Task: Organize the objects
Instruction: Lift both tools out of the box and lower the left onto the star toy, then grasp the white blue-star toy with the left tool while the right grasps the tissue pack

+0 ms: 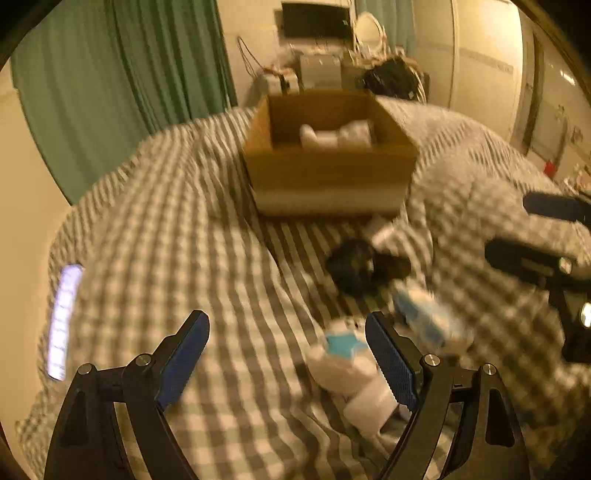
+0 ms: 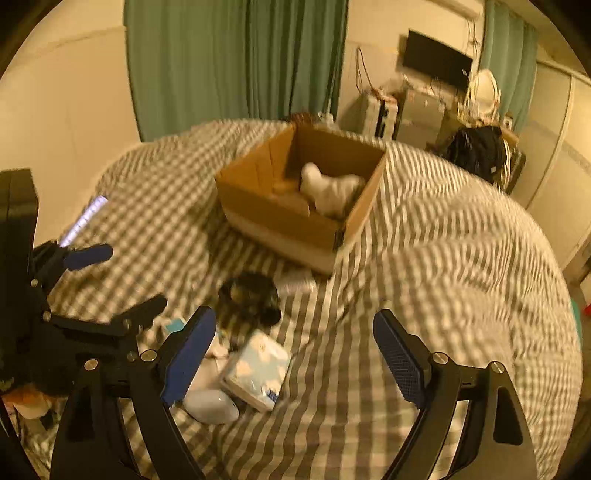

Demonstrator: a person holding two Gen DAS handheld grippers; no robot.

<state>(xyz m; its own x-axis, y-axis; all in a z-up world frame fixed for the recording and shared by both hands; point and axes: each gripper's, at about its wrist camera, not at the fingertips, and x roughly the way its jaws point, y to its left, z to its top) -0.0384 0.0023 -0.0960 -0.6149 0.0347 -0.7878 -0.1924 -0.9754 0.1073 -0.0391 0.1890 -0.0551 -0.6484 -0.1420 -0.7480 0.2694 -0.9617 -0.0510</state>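
An open cardboard box (image 1: pixel 328 173) (image 2: pixel 280 214) stands on the striped bed and holds a white plush item (image 1: pixel 334 134) (image 2: pixel 330 190). Loose objects lie in front of it: a black item (image 1: pixel 360 267) (image 2: pixel 249 295), a light blue tissue pack (image 1: pixel 428 317) (image 2: pixel 258 369), a white object with a teal star (image 1: pixel 341 356) and a white rounded object (image 2: pixel 212 404). My left gripper (image 1: pixel 288 354) is open and empty just above the bed, left of the starred object. My right gripper (image 2: pixel 295 354) is open and empty above the tissue pack; it also shows in the left wrist view (image 1: pixel 524 229).
The bed has a rumpled grey-and-white checked cover (image 1: pixel 166 221) (image 2: pixel 443 277). A lit phone screen (image 1: pixel 62 321) (image 2: pixel 83 221) lies at the bed's left edge. Green curtains (image 2: pixel 236 59) hang behind, and a cluttered desk with a monitor (image 1: pixel 317 20) stands beyond the box.
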